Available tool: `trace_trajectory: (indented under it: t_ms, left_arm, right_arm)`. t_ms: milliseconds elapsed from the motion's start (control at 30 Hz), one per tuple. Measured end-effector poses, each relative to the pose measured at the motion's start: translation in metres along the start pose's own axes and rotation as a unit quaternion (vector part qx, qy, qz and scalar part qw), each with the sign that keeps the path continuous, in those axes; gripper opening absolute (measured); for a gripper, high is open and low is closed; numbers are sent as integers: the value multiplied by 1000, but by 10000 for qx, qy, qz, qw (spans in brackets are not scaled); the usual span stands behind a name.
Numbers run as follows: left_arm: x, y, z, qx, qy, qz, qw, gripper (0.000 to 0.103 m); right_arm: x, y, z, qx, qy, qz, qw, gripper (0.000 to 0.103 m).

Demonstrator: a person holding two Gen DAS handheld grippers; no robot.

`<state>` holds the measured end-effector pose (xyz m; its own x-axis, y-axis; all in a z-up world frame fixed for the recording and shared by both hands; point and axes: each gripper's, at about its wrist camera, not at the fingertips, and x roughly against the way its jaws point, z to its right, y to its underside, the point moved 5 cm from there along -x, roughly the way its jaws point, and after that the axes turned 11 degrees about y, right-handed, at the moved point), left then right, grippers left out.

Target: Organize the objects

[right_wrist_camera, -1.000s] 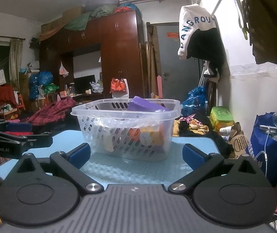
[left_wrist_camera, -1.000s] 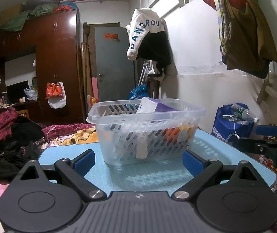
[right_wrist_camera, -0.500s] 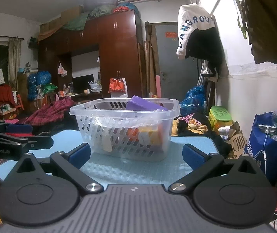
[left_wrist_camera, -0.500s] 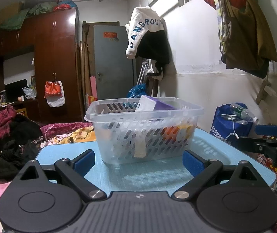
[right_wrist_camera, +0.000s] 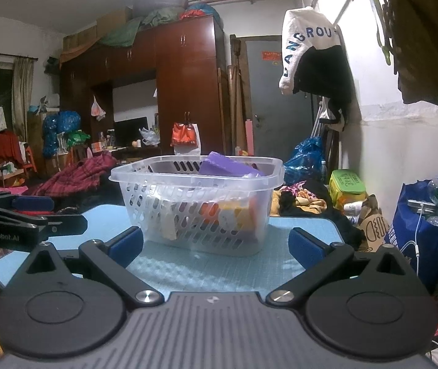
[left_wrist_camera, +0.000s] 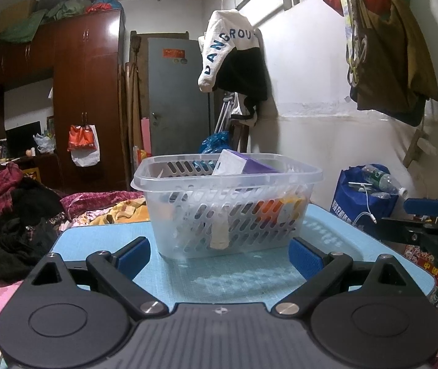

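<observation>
A clear plastic basket [left_wrist_camera: 170, 181] [right_wrist_camera: 145, 178] with slotted walls stands on the light blue table [left_wrist_camera: 102, 236] [right_wrist_camera: 305, 227]. It holds a purple box [left_wrist_camera: 259, 167] [right_wrist_camera: 225, 164], an orange item [left_wrist_camera: 268, 207] and other small things, partly hidden behind the slats. My left gripper [left_wrist_camera: 220, 253] is open just short of the basket, nothing between its blue pads. My right gripper [right_wrist_camera: 216, 246] is open as well, empty, in front of the basket. Each gripper shows at the edge of the other's view: the right gripper [left_wrist_camera: 428, 224] and the left gripper [right_wrist_camera: 19, 215].
A blue bag with bottles [left_wrist_camera: 369, 196] [right_wrist_camera: 424, 224] stands right of the table by the white wall. Clothes are heaped on a bed [left_wrist_camera: 13, 212] to the left. A green-lidded box [right_wrist_camera: 346, 186] and dark clothes lie behind the table. A jacket [left_wrist_camera: 231, 58] hangs on the wall.
Both views have shifted only slightly; the basket sits a touch lower and more to the left in the frames. Both grippers stay open and empty.
</observation>
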<state>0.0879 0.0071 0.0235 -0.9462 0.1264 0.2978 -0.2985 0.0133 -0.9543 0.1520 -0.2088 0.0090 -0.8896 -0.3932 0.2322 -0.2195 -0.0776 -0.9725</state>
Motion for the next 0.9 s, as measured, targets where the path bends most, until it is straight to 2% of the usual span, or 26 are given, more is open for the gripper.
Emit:
trace_trajectory:
  t_ms: [900]
  left_arm:
    - [0, 1, 1, -41, -6, 76, 10000, 98]
  right_arm:
    - [0, 0, 0, 11, 7, -2, 10000, 103]
